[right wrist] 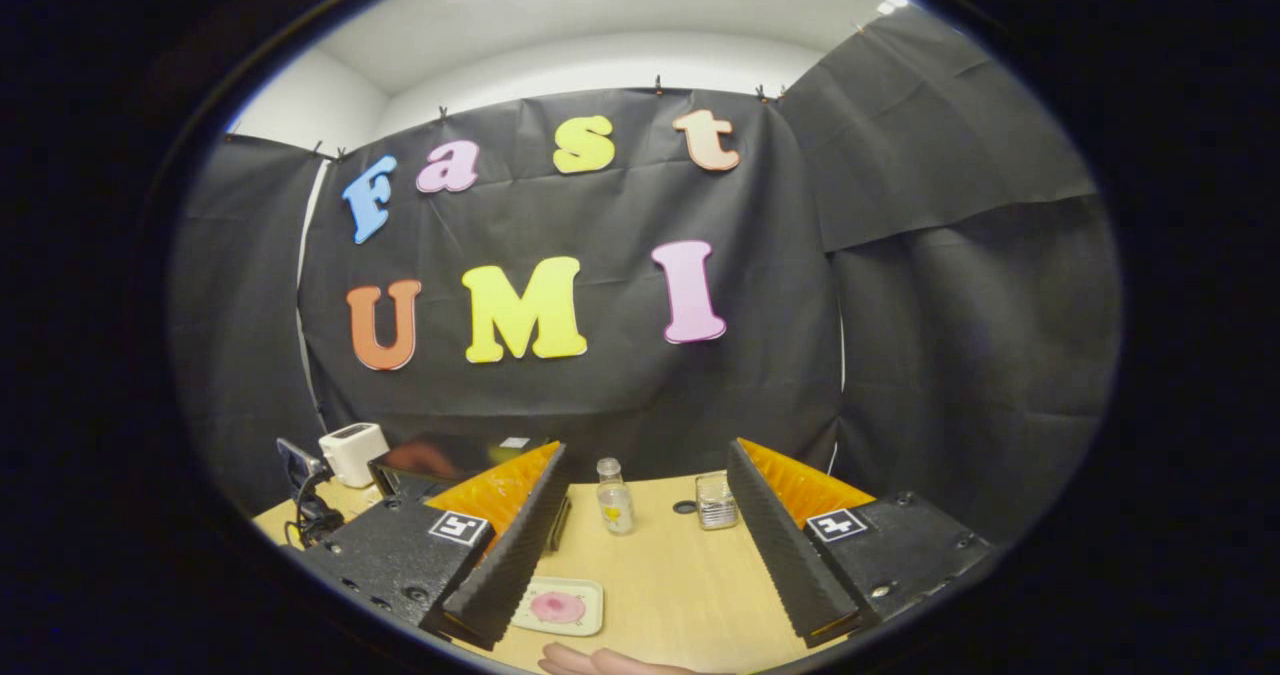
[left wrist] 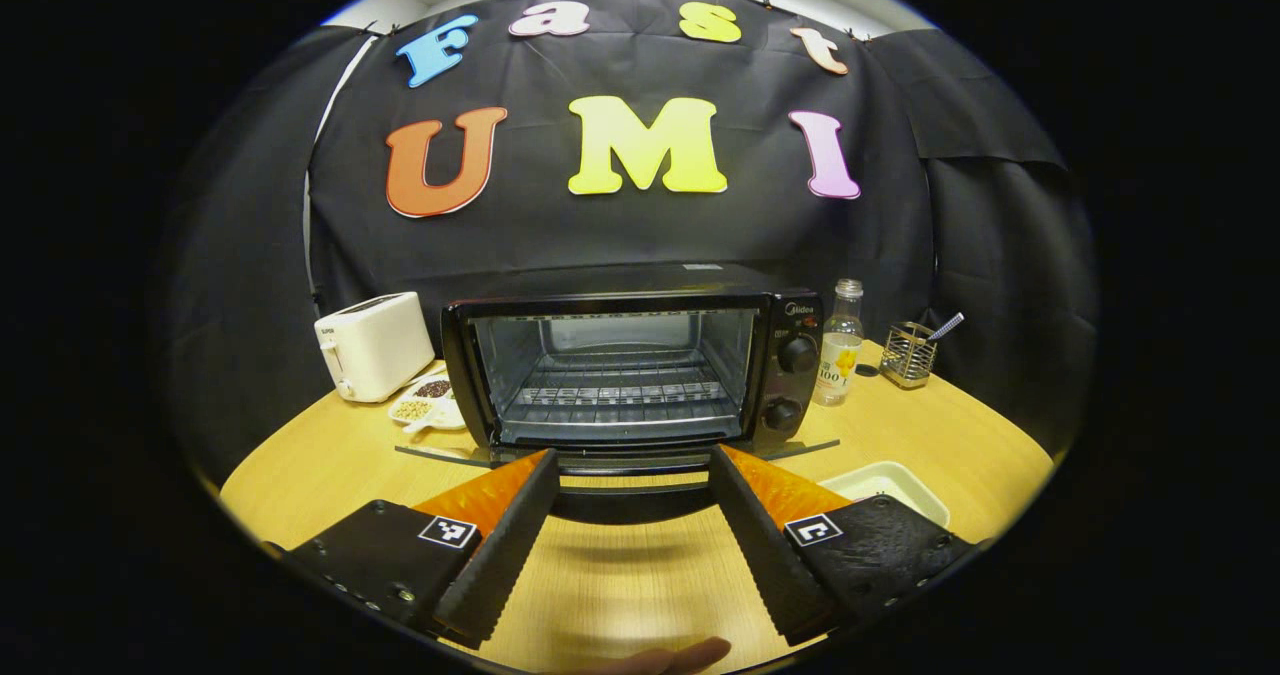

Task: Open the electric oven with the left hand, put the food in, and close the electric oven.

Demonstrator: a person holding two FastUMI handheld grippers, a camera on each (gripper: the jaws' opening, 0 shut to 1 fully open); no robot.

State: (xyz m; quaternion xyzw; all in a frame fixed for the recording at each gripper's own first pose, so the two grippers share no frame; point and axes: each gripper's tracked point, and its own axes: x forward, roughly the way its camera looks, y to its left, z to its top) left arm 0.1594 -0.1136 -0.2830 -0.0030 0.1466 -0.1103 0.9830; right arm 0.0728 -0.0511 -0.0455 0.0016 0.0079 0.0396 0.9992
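The black electric oven (left wrist: 630, 355) stands in the middle of the wooden table with its glass door (left wrist: 800, 448) folded down flat, showing a bare wire rack inside. My left gripper (left wrist: 633, 460) is open just in front of it, and the door's dark handle (left wrist: 630, 503) lies between the spread fingers without touching them. A white plate (right wrist: 558, 607) with a round pink piece of food (right wrist: 558, 607) lies on the table under my right gripper (right wrist: 648, 450), which is open and holds nothing. In the right gripper view the oven (right wrist: 440, 458) is partly hidden behind the left finger.
A white toaster (left wrist: 375, 345) and a small dish of beans (left wrist: 425, 403) sit left of the oven. A clear bottle (left wrist: 840, 345) and a wire holder (left wrist: 908, 353) stand to its right. A white dish rim (left wrist: 885, 480) shows by the right finger.
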